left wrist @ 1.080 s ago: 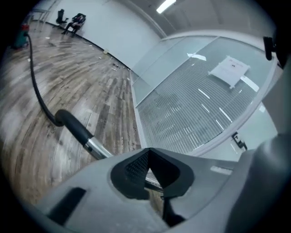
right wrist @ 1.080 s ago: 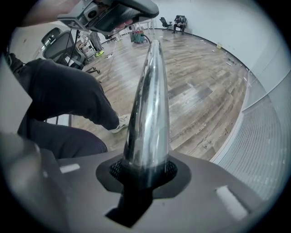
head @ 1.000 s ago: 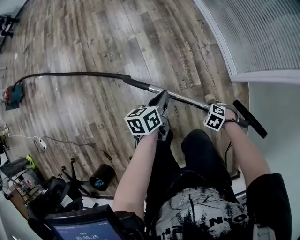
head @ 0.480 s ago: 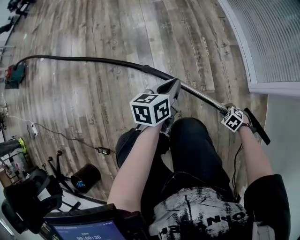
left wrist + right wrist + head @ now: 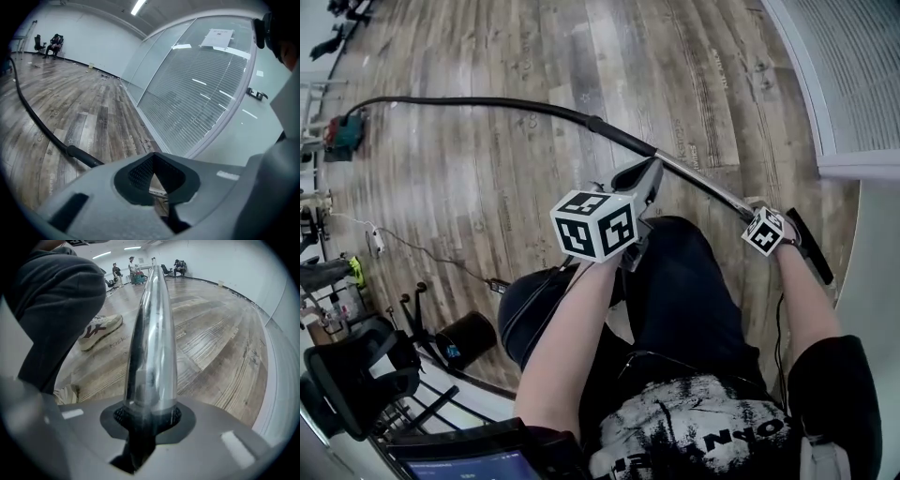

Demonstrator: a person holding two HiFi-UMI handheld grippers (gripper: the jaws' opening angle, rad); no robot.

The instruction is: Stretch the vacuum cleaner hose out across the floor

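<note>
You had the right hand-held gripper (image 5: 147, 416), jaws just closing, clamped on the metal wand (image 5: 152, 333) and the left hand-held gripper (image 5: 154, 180) shut empty, the hose (image 5: 487, 105) trailing far left over the floor (image 5: 581, 56); laying the wand flat appeared next.

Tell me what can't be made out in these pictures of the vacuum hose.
Head view: red and teal machine at the end of the black flexible hose, too small for detail.
Head view: dark screen, cut off by the bottom edge.
Left gripper view: white paper sheet on the glass wall, print too small to read.
Right gripper view: distant people, tiny and blurred.
</note>
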